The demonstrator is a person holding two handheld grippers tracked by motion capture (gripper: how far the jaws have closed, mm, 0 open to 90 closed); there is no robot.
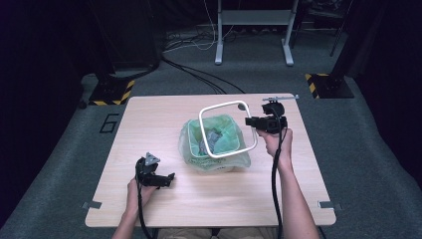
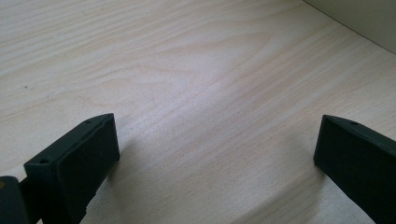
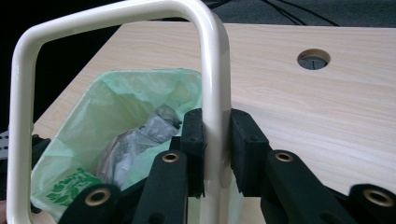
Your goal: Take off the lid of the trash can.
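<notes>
Right gripper (image 1: 255, 122) raised right of bin, jaws clamped on white rectangular frame (image 1: 226, 128) held tilted above green bag-lined bin (image 1: 215, 144) at table (image 1: 149, 119) centre. Left gripper (image 1: 166, 179) low on near-left tabletop, jaws wide apart, nothing between. Right gripper view adds crumpled grey waste (image 3: 135, 140) inside bag, round cable hole (image 3: 313, 58) in tabletop

Pale matt wood-grain table (image 2: 210, 70), glossy smooth cream frame (image 3: 212, 84), thin translucent green plastic bag (image 3: 116, 107), matt black jaws

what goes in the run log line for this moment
right gripper: shut on white frame above green-lined bin | left gripper: open, low over table
</notes>
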